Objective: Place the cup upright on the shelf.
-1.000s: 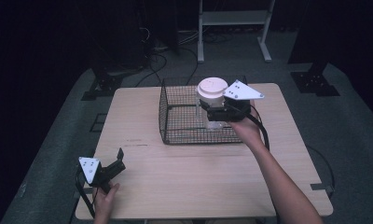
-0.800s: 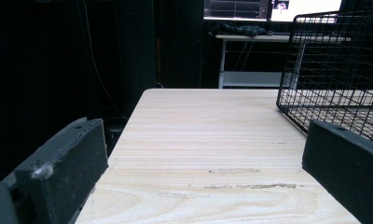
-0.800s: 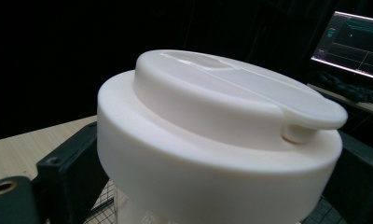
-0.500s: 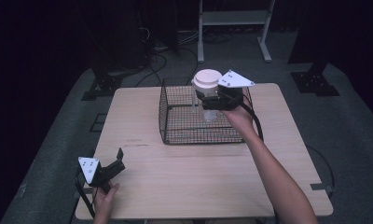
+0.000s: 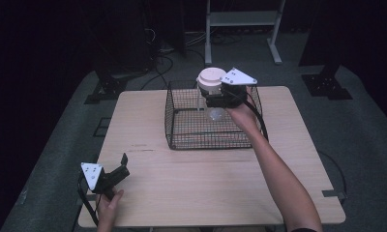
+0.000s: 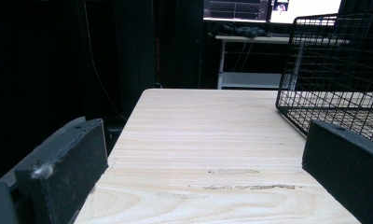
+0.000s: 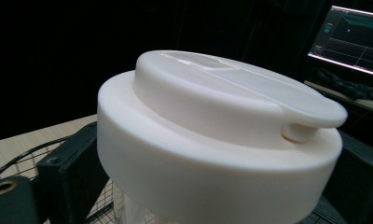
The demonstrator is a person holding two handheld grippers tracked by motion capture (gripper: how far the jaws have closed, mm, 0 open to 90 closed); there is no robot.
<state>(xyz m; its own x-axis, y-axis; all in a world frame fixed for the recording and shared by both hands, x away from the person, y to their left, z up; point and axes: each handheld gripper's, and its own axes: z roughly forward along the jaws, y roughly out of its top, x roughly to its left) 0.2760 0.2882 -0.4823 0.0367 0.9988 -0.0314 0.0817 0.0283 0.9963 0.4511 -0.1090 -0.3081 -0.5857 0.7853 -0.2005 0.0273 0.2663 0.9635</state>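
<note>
Holding a jar (image 5: 211, 92) by its sides just under the white lid (image 7: 212, 126), above the basket (image 5: 182, 130), the right tool (image 5: 215, 100) risks slippage; left tool (image 5: 115, 170) spread on the worktop (image 5: 206, 179).

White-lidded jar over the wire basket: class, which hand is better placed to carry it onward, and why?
Right. The right gripper is shut on the jar above the basket; the left gripper rests open by the table's near corner.

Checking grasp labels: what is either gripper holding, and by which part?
Right gripper holds the white-lidded clear cup just under its lid, jaws on either side, above the wire basket. Left gripper holds nothing, jaws open.
</note>
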